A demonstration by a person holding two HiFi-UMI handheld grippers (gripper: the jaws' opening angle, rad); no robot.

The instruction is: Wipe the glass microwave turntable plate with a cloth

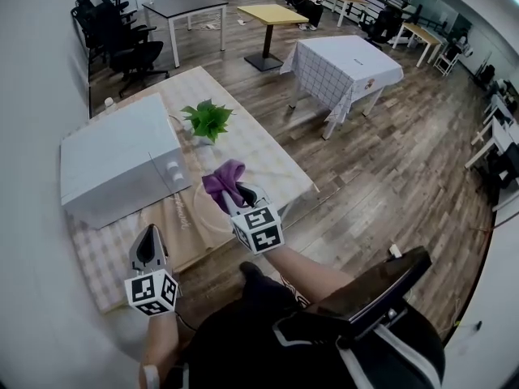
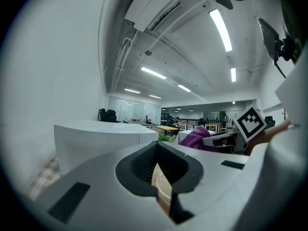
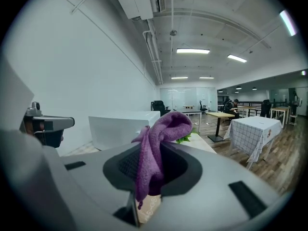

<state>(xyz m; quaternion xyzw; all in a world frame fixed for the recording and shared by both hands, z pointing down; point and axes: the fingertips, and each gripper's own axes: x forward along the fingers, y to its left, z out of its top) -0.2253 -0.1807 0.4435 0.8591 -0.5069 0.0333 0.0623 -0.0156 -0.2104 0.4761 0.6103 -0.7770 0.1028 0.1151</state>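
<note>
So the right gripper (image 1: 233, 193) has its jaws pinched on the purple cloth (image 1: 225, 178). A good wad sticks up out of the top, and in the right gripper view only a short tail hangs below the pinch. The plate (image 1: 203, 219) lies flat on the table (image 1: 268, 156) near the front edge, just in front of the microwave (image 1: 117, 160). It's clear glass, so I can only make it out as a faint ring under the cloth. I can't tell if the cloth is touching it or just above it.

The left gripper (image 1: 150, 245) sits off to the left of the plate, near the table edge. Its jaws are drawn in to a narrow slit, and I see nothing held between them.

If it were me doing this, I'd tip the right gripper so the loose cloth meets the glass, not the hard jaw tips. With so little cloth hanging below, metal on glass looks like the main risk. Then press lightly and go round in circles from the middle out to the rim.

The plate probably slides easily on that checked tablecloth, and it's close to the edge. I'd bring the left gripper over to brace the rim on the near side, pushing inward toward the microwave. The plant (image 1: 208, 120) is well back, so no worry there.
</note>
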